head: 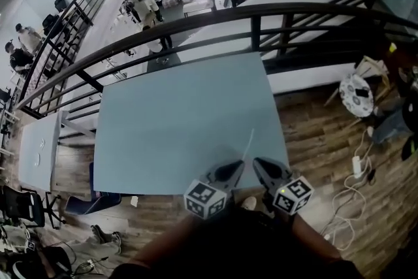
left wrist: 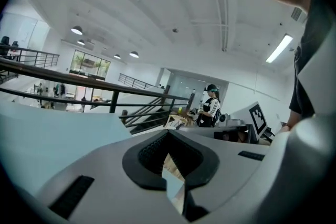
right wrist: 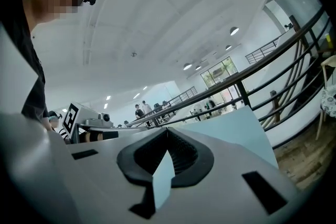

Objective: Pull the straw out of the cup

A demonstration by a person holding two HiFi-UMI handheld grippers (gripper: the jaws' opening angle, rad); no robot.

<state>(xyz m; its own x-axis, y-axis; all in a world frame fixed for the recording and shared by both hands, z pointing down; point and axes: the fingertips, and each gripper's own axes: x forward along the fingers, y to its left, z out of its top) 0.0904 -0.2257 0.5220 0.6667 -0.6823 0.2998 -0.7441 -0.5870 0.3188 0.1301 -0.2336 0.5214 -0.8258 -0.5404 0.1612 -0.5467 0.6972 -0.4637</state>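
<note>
The left gripper (left wrist: 168, 132) has its jaws clenched. The dark ribbed pads meet at the tips with nothing caught there, and only a sliver of table and floor shows through the diamond-shaped gap behind them. The right gripper (right wrist: 168, 131) is clenched the same way on nothing, with pale blue table surface filling its gap. In the head view the left gripper (head: 239, 165) and the right gripper (head: 258, 163) hang side by side at the table's near edge, toward its right corner, tips pointing in over the top. The straw (head: 249, 144), thin and white, lies on the table (head: 176, 121) just in from that near edge and runs away toward the far side. Its near end comes in between the two sets of tips, closer to the left one, and whether it touches cannot be told. Neither gripper view shows it at all. The left marker cube (head: 206, 198) and the right marker cube (head: 292, 194) sit off the table's near edge. The hands and arms behind them are a dark mass cut off by the bottom of the frame. Beyond the table's far edge a dark railing (head: 196, 19) curves across, and the people on the level below it are too small to make out. To the right of the table, white cables (head: 356, 186) trail over the wooden floor (head: 313, 140).
</note>
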